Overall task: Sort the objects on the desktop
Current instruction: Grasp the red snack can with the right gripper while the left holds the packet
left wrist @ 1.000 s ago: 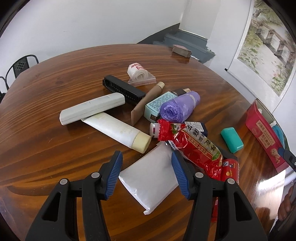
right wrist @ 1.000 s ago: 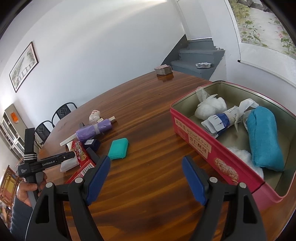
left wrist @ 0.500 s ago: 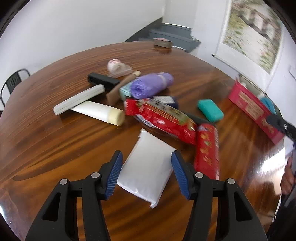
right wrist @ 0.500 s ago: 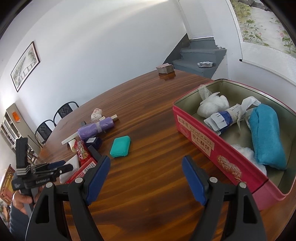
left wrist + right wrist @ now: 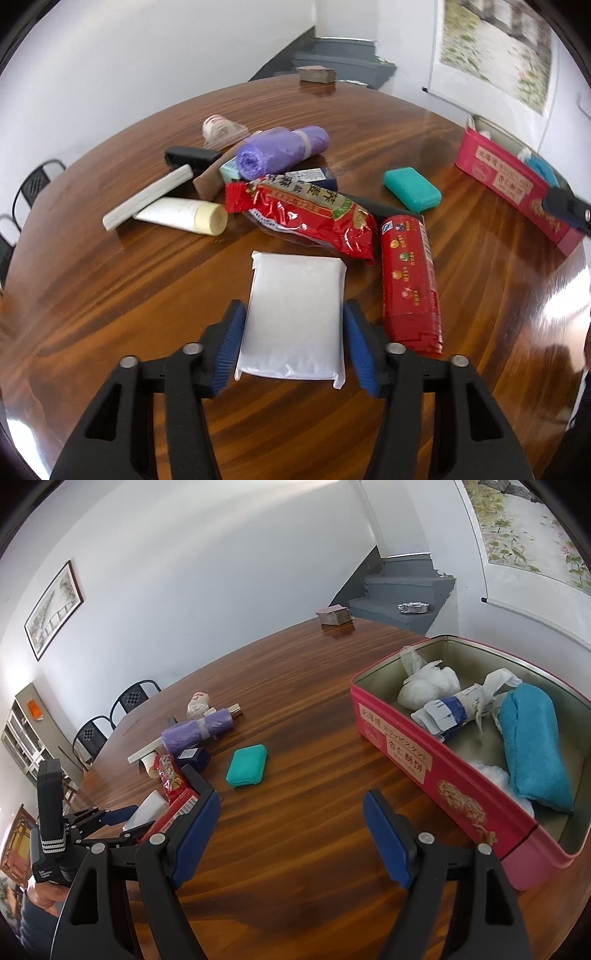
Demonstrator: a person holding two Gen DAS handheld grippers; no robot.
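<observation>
The L tongs [image 5: 293, 341] straddled the near end of the white pack [image 5: 295, 314], which lay flat on the surface [image 5: 122, 280], nearest of the clutter. Jaws were closing w/ the pack between them; the left pad looked just at the pack's edge and the right pad showed a sliver of gap, so prob. not yet pressing, tho fisheye blur made contact hard to call. The R tongs [image 5: 291, 827] hung released and empty over bare wood, betw. the teal case [image 5: 247, 766] and the red tin [image 5: 443, 760]. Risks, as judged: the pack looked soft and glossy, so a squeeze across its width could buckle it or let it slip out fwd; grip sat at the near end only, so the far end might sag or drag on lifting. The red roll [image 5: 408, 280] lay just beside the right pad and the red snack bag [image 5: 306, 218] sat near the pack's far corner, almost touching it; either could get nudged or caught. Pack's long axis ran away from the camera, roughly in line w/ the tongs, far short edge toward the pile, near short edge betw. the jaws. The tin stood well apart to the right, open, w/ a blue cloth [image 5: 532, 746] and wrapped bits inside.
</observation>
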